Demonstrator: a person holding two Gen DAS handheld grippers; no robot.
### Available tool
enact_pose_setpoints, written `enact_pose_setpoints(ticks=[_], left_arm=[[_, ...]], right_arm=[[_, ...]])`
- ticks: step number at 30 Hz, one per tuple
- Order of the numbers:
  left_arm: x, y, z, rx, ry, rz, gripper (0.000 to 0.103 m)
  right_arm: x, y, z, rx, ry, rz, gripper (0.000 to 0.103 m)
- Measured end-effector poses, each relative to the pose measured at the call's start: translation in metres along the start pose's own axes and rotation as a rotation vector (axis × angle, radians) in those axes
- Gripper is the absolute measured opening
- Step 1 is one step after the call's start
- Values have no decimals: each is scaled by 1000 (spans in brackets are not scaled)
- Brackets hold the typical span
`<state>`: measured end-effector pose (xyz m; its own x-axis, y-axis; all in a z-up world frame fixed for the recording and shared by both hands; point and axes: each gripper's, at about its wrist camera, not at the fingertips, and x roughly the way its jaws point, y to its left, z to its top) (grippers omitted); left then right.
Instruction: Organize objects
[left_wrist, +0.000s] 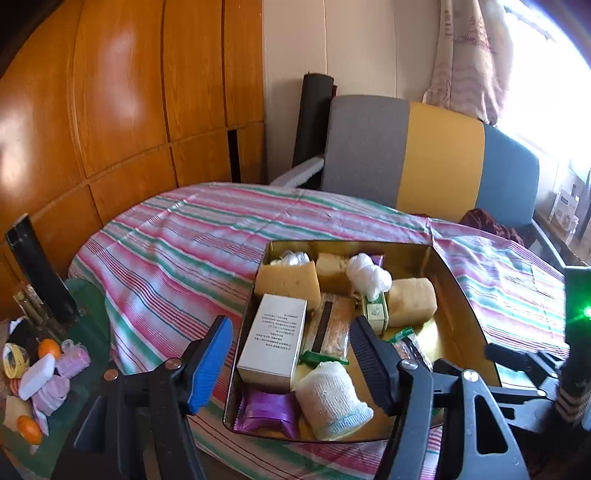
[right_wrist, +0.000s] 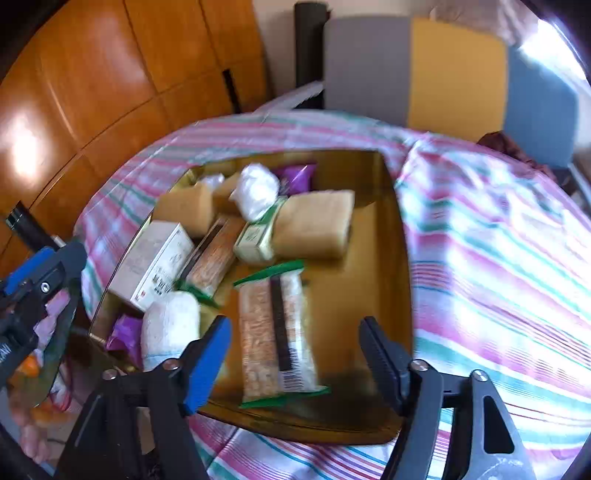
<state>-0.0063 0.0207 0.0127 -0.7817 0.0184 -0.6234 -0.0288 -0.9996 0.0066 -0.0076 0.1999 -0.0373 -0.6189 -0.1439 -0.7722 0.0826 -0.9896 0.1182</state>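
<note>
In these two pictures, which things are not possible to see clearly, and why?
- White box, left wrist view: its print is too small to read.
- Snack bar, right wrist view: motion blur smears the label.
- Gold tray, left wrist view: the left tongs cover its near edge.
- Pile beside the bed, left wrist view: partly cut off by the picture edge.

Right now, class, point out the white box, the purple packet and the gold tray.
white box (left_wrist: 273, 338), left wrist view, on its printed top face.
purple packet (left_wrist: 267, 411), left wrist view, on the middle of its wrapper.
gold tray (right_wrist: 391, 258), right wrist view, on its bare floor.
</note>
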Motion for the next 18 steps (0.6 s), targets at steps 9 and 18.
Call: enact_pose_setpoints(ticks=[9,18], left_arm=[[5,-5,-12,-50,92,-79,67],[-3,-5,-16,-20,39,-57,66]], right_arm=[[-37,1,-3,21,-158,-161,100],[-42,-1,-2,26,-162,-157,100]])
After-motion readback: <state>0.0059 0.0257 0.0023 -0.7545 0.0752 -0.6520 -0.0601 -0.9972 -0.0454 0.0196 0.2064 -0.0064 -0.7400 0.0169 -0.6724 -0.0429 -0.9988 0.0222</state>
